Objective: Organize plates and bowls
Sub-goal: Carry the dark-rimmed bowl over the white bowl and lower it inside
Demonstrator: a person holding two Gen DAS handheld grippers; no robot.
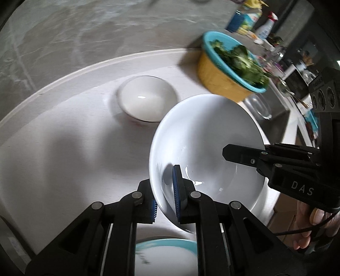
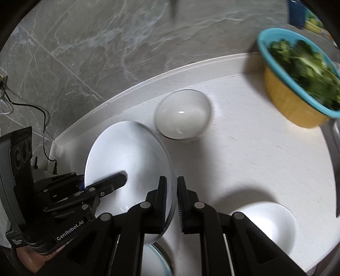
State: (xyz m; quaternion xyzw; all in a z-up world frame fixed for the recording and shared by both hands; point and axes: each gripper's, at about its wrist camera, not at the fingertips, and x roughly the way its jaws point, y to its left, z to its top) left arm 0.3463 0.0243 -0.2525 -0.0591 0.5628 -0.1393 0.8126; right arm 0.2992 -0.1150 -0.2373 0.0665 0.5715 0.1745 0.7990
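A large white bowl (image 1: 204,135) is held above the white counter by both grippers. My left gripper (image 1: 165,197) is shut on its near-left rim, one pad inside and one outside. My right gripper (image 2: 171,201) is shut on the opposite rim of the same bowl (image 2: 127,152); it shows in the left wrist view (image 1: 240,156) reaching over the right rim. A small white bowl (image 1: 146,98) sits on the counter beyond, also in the right wrist view (image 2: 182,114). A teal-rimmed plate (image 1: 165,256) lies below the held bowl. Another white bowl (image 2: 269,225) sits at lower right.
A yellow bowl with a teal rim (image 1: 225,70) holds green leaves at the back right, also in the right wrist view (image 2: 297,85). A glass (image 1: 258,106) stands beside it. Bottles (image 1: 244,17) and clutter line the far right. A grey marble wall (image 2: 106,42) backs the counter (image 1: 63,138).
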